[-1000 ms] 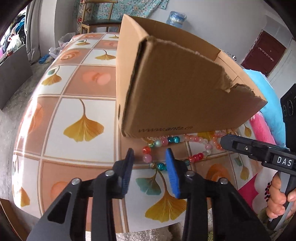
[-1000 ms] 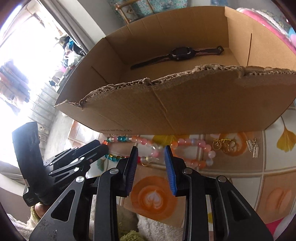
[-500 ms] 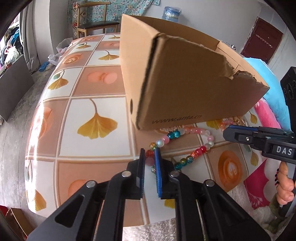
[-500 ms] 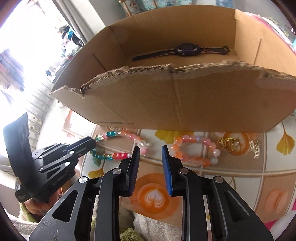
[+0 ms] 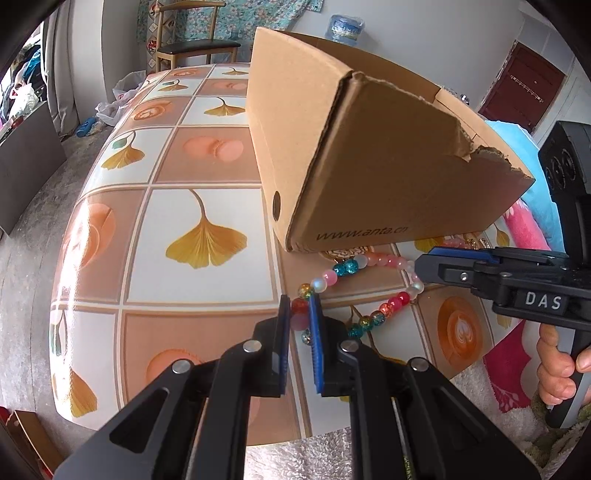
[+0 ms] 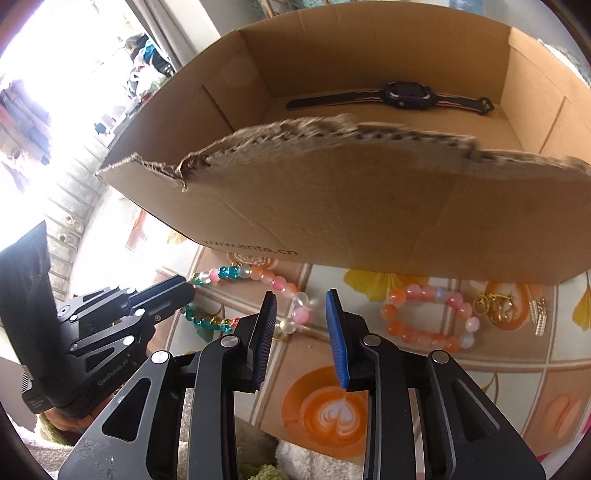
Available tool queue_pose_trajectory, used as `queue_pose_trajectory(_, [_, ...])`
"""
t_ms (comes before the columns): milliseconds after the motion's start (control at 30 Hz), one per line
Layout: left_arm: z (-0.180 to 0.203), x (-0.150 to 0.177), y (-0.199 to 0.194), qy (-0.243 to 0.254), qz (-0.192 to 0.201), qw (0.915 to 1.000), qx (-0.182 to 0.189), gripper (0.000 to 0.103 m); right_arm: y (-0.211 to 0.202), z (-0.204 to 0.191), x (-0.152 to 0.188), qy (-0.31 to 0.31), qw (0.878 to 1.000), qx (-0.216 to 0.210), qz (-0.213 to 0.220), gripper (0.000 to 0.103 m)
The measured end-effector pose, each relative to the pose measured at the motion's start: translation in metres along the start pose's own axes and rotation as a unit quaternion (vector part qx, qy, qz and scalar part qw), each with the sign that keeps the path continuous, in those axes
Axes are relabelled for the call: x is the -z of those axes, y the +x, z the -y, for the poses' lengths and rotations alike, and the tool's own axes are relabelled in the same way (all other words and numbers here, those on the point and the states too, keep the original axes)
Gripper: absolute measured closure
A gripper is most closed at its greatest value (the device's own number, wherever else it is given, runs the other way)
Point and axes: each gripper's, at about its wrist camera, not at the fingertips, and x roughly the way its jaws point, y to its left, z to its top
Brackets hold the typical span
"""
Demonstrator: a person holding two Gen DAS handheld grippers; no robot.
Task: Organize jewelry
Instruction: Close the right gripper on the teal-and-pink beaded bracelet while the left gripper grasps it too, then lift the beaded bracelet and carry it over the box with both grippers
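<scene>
A multicoloured bead bracelet [image 5: 354,266] lies on the table in front of a cardboard box [image 5: 388,177]. My left gripper [image 5: 298,306] is shut on its near-left beads. My right gripper [image 6: 300,306] is open over the bracelet's right end [image 6: 295,295]; it also shows in the left wrist view [image 5: 424,264]. A dark wristwatch [image 6: 402,96] lies inside the box [image 6: 332,206]. An orange-pink bead bracelet [image 6: 428,321], a gold trinket [image 6: 493,304] and silver earrings [image 6: 537,315] lie on the table to the right.
The tiled, leaf-patterned tablecloth [image 5: 199,236] covers the table, whose edge is just below my grippers. The box's torn front wall stands close ahead. A chair [image 5: 195,48] and a water bottle [image 5: 345,26] stand beyond the table.
My left gripper closed on the multicoloured bracelet's beads and drew them toward me. My right gripper moved left over the bracelet's right end and stayed open.
</scene>
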Motion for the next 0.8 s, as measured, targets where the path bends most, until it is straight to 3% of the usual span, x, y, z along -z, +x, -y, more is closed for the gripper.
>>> queue_pose_trajectory(300, [-0.004,0.0,0.001,-0.004,0.002,0.9999,0.013,0.092,0.021,-0.035,-0.011,-0.047,0.998,0.05,-0.003,0.076])
queue_pose_trajectory(433, [-0.006,-0.001,0.001,-0.009,0.001,0.9998,0.02,0.092,0.026,-0.054,-0.009,-0.085,0.993,0.087,-0.003,0.085])
queue_pose_trajectory(533, [-0.007,-0.001,0.001,-0.012,-0.001,0.9996,0.025,0.092,0.028,-0.063,-0.008,-0.095,0.991,0.092,0.0,0.095])
queue_pose_trajectory(800, [-0.004,-0.002,0.001,-0.007,0.005,0.9997,0.022,0.093,0.015,-0.075,-0.005,-0.087,0.992,0.081,0.032,0.096])
